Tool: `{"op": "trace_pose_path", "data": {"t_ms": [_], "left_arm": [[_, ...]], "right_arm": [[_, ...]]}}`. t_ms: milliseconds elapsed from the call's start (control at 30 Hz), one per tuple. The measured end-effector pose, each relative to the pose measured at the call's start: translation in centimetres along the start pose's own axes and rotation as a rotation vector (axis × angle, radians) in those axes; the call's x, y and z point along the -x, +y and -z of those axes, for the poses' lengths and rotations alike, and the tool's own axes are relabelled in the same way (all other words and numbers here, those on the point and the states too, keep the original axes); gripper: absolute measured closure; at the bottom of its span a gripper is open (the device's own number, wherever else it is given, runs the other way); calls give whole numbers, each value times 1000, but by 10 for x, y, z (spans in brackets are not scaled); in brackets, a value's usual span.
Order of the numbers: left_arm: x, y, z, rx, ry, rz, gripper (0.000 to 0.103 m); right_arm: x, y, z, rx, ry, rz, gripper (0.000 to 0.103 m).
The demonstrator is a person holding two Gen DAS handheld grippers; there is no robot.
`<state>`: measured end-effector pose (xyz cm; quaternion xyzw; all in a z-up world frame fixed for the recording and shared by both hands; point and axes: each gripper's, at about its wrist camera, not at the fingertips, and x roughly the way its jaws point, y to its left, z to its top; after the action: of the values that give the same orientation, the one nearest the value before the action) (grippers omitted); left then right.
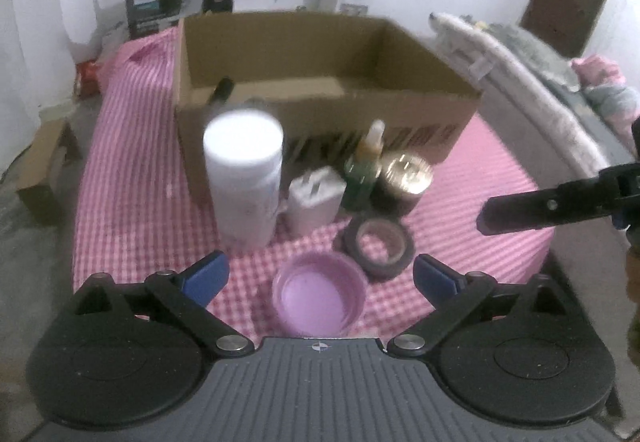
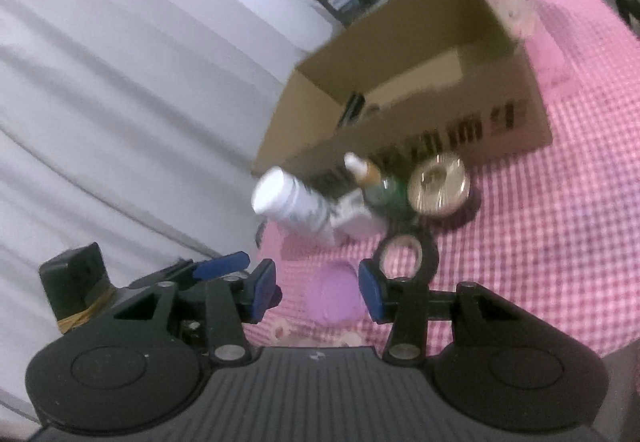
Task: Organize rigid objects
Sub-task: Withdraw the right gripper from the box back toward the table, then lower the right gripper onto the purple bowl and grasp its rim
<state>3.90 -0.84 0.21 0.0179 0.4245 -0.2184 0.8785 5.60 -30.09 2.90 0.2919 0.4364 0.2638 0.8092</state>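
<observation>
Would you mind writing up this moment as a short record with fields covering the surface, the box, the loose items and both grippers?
surface: pink checked cloth
box: open cardboard box at the back, a dark item inside
loose items: white bottle, white adapter, green dropper bottle, gold-lidded jar, tape roll, purple lid, all in front of the box
left gripper: open wide, purple lid lies between its fingers, untouched
right gripper: partly open, nothing gripped
</observation>
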Motion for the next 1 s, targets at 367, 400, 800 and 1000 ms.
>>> {"op": "trace_pose_path", "data": {"t_ms": [367, 400, 800, 1000], "left_arm": [[-37, -14, 22, -165, 95, -110, 12], [-40, -15, 24, -173, 104, -111, 15], [-54, -21, 29, -200, 144, -95, 33], [-52, -26, 30, -202, 149, -79, 32]], "right_arm": [[-78, -5, 18, 20, 185, 93, 57], [-83, -6, 19, 21, 196, 97, 58], [-110, -7, 20, 9, 258, 102, 71], [-104, -4, 19, 23, 261, 104, 71]]}}
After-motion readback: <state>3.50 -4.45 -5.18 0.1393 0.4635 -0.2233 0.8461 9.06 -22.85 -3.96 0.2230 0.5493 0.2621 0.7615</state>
